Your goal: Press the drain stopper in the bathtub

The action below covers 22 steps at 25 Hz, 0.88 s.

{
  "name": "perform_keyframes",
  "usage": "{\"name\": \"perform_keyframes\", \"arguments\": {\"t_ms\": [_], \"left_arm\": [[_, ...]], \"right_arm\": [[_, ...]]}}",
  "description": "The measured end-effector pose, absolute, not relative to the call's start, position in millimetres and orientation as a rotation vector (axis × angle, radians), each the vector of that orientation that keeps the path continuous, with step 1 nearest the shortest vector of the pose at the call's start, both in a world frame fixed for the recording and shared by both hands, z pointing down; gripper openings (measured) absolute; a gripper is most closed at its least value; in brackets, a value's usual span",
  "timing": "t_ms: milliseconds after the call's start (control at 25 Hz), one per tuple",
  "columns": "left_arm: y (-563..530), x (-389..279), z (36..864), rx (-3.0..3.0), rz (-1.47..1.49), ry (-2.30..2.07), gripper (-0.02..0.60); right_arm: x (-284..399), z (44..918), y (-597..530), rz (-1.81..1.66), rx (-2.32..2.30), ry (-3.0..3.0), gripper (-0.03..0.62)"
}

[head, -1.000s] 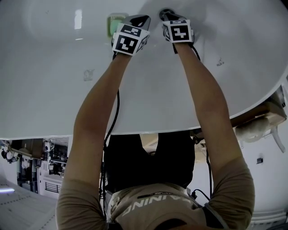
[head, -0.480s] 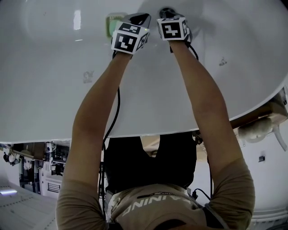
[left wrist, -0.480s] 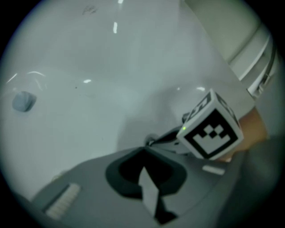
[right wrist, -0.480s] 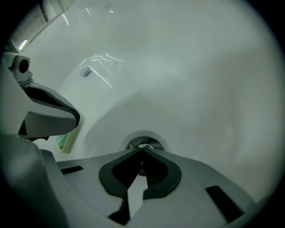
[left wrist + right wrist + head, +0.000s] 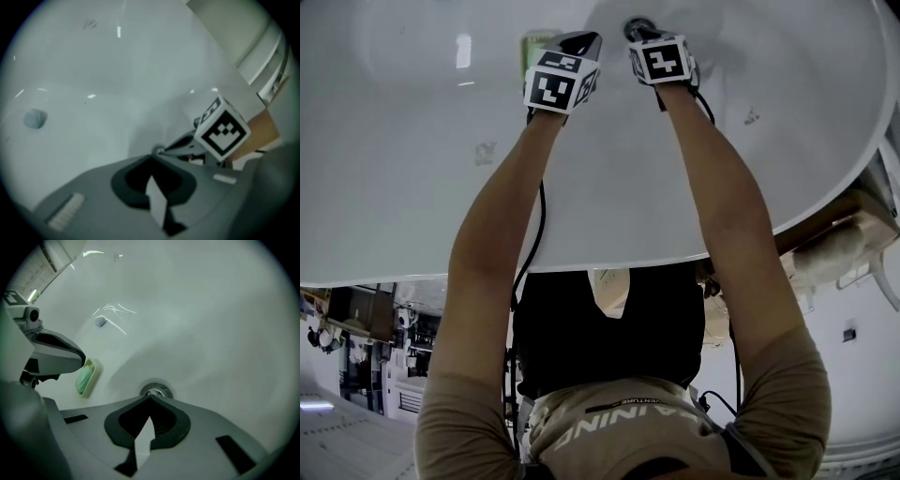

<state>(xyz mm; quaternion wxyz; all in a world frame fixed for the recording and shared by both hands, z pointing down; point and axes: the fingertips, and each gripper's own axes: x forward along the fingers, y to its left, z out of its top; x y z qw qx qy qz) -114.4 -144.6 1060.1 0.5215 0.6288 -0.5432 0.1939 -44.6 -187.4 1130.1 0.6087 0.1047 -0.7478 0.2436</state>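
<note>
White bathtub (image 5: 412, 141) floor: drain stopper (image 5: 155, 391) lies straight ahead of the right gripper (image 5: 150, 398), right at its tips; jaws together, nothing held. Left gripper (image 5: 152, 157), jaws together too and empty, sits beside it, farther from the drain.

The left gripper (image 5: 153, 155) and right gripper (image 5: 150, 398) are grey plastic, each bearing a marker cube (image 5: 558, 84) of black-and-white squares. Black cables (image 5: 541, 220) run by tan short sleeves (image 5: 459, 412); the shirt (image 5: 628, 441) shows pale lettering (image 5: 623, 422).
</note>
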Motion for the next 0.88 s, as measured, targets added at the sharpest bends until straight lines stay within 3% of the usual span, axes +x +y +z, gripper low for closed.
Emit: {"name": "perform_keyframes", "arguments": {"t_ms": [880], "left_arm": [[-150.8, -95.1, 787.7, 1.609, 0.522, -1.368, 0.002]], "right_arm": [[-2.2, 827.3, -179.7, 0.695, 0.314, -1.862, 0.008]]}}
